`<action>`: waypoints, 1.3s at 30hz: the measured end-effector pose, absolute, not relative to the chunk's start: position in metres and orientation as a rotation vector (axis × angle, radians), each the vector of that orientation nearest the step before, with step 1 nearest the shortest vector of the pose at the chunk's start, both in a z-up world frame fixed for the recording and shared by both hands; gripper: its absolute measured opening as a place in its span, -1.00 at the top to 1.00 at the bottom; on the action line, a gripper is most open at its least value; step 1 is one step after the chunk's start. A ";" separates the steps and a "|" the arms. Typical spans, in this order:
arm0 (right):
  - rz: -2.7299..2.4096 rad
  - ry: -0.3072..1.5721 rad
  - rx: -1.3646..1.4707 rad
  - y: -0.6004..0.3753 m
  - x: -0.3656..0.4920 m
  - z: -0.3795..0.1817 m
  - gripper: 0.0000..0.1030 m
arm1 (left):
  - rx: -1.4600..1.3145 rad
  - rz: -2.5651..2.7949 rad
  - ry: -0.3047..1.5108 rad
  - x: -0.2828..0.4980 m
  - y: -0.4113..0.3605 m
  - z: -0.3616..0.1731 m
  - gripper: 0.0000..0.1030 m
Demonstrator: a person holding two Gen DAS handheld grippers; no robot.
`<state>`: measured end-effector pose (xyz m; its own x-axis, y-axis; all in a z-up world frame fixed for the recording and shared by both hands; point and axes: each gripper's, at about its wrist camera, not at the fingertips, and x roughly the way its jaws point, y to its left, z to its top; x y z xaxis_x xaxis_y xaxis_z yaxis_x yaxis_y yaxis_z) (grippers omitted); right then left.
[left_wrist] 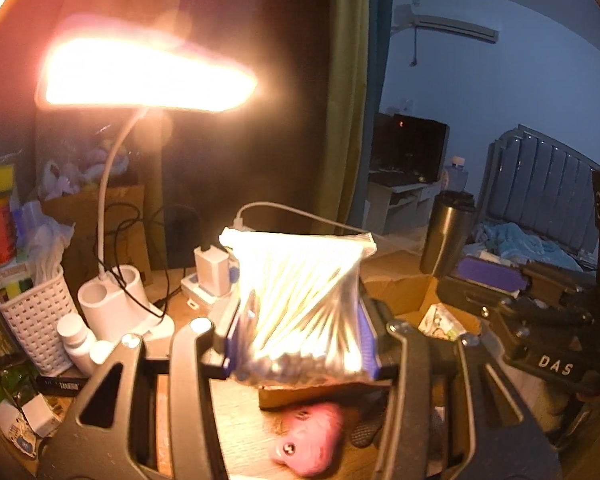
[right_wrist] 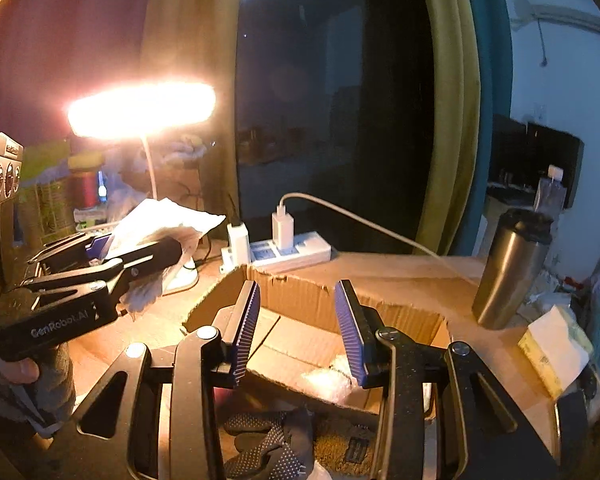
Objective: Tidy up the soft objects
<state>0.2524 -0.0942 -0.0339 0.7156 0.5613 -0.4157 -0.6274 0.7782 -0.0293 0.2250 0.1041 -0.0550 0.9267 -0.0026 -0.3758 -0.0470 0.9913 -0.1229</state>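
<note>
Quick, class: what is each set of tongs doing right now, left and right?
Left tongs: closed on a clear bag of cotton swabs, lifted off the desk.
Right tongs: open, holding nothing, over the cardboard box.

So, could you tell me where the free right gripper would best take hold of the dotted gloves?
Probably the bunched middle of the dotted gloves, from straight above. They lie flat and crumpled on the desk just before the cardboard box, directly below the open right gripper, so a short drop should do.

- From the left wrist we look close along its fingers toward the lamp (left_wrist: pixel 140 76).
- From the right wrist we face the cardboard box (right_wrist: pixel 316 312); both views share the lamp and steel tumbler (left_wrist: pixel 446 236).
</note>
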 end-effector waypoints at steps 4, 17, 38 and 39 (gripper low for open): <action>0.693 0.474 -0.179 -0.090 0.253 -0.049 0.19 | -0.147 0.036 0.394 0.223 0.112 -0.060 0.09; 0.805 0.678 -0.264 -0.024 0.232 -0.107 0.06 | -0.203 0.113 0.436 0.195 0.148 -0.084 0.09; 0.831 0.778 -0.283 -0.003 0.237 -0.133 0.54 | -0.225 0.140 0.479 0.173 0.156 -0.095 0.09; 0.838 0.767 -0.282 -0.005 0.235 -0.129 0.54 | -0.222 0.139 0.479 0.173 0.154 -0.094 0.09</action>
<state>0.2352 -0.0048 -0.1294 0.4252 0.5630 -0.7087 -0.7555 0.6519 0.0646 0.1732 0.1542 -0.0939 0.8789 0.0801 -0.4703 -0.1839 0.9665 -0.1791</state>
